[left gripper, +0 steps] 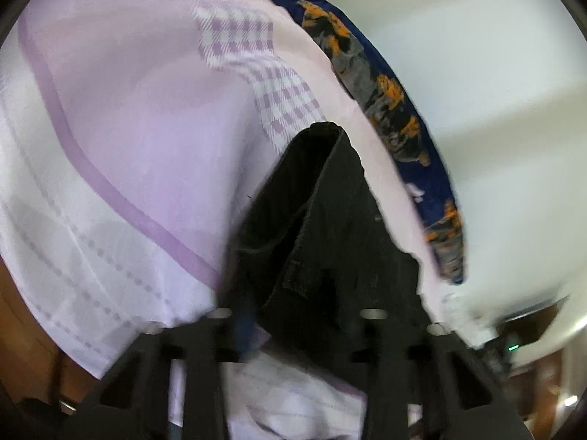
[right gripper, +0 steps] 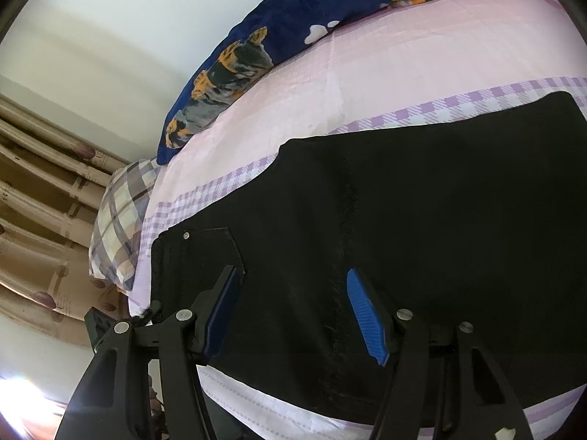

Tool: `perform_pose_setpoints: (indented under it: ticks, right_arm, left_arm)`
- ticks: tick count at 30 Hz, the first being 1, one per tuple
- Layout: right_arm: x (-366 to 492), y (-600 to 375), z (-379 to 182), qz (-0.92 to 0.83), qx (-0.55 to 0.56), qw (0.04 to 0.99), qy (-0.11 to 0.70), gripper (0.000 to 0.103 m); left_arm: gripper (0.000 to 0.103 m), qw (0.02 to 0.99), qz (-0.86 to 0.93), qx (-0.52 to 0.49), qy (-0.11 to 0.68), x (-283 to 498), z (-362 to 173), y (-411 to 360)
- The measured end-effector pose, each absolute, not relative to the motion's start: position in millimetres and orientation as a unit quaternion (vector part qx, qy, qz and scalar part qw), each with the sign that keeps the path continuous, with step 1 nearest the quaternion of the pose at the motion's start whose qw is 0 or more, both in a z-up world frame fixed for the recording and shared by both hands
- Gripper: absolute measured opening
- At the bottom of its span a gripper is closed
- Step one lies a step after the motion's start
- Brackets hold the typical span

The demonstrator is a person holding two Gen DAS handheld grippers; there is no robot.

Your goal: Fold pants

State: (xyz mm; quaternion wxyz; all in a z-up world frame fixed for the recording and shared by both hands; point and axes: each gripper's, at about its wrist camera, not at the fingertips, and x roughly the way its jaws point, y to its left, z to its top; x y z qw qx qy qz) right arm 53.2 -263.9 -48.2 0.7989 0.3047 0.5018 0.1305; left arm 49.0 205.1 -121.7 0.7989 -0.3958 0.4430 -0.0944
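Covering the bed, a lilac checked sheet (right gripper: pixel 403 58) carries black pants (right gripper: pixel 422 238) laid flat, a blue dog-print blanket (right gripper: pixel 293 14) along its far edge. Over the pocket end the right gripper (right gripper: pixel 293 311) hovers with jaws apart, empty. Bunched pants fabric fills the left gripper (left gripper: pixel 297 315), jaws nearly closed on it.

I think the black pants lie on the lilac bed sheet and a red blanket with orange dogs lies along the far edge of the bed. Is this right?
Not quite: the blanket is dark blue, not red, as the right wrist view shows. The black pants do lie on the lilac bed sheet, and the blanket does lie along the far edge.
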Motion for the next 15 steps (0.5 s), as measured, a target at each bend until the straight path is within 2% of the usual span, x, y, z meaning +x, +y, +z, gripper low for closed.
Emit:
perform_pose_setpoints:
  ticks: [4, 7, 11, 15]
  right_arm:
    - [52.3, -265.6, -44.1, 0.132, 0.306, 0.802, 0.495, 0.059]
    - [47.8, -277.2, -37.7, 0.127, 0.311, 0.808, 0.484, 0.059]
    - [35.5, -305.6, -27.0, 0.11, 0.326, 0.82, 0.458, 0.059]
    - [17.7, -340.5, -20.9, 0.084, 0.346, 0.827, 0.436, 0.059]
  left_arm:
    - [0.024, 0.816, -0.087, -0.366, 0.439, 51.7, -96.7, 193.5]
    - [0.023, 0.847, -0.11, -0.32, 0.41, 57.2, -55.9, 168.6]
    - [0.022, 0.876, -0.182, -0.262, 0.362, 71.4, -1.7, 113.9]
    - [0.021, 0.874, -0.263, -0.213, 0.349, 83.1, 28.4, 46.0]
